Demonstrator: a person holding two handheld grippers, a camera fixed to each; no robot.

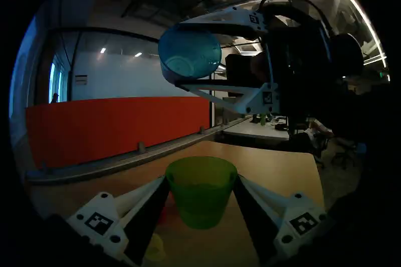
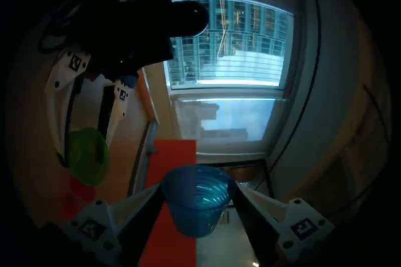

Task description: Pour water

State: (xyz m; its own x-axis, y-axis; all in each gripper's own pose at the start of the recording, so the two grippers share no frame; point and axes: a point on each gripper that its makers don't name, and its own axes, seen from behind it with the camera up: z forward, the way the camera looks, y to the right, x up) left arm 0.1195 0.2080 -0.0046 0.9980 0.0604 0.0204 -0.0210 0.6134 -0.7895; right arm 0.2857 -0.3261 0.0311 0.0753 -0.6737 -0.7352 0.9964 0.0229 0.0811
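While square black-and-white markers [image 1: 97,222] show on their fingers, the left tongs [image 1: 201,181] clamp the green cup [image 1: 200,202], the counter [image 1: 280,167] behind it. The right tongs [image 2: 198,187] clamp the blue cup [image 2: 195,207], tipped sideways at twelve o'clock from the green one.

Translucent plastic: green cup [image 1: 201,198], blue cup [image 2: 196,201].

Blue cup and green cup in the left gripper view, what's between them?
The stretch is bare. In the left gripper view, only open air separates the tilted blue cup above from the green cup below.
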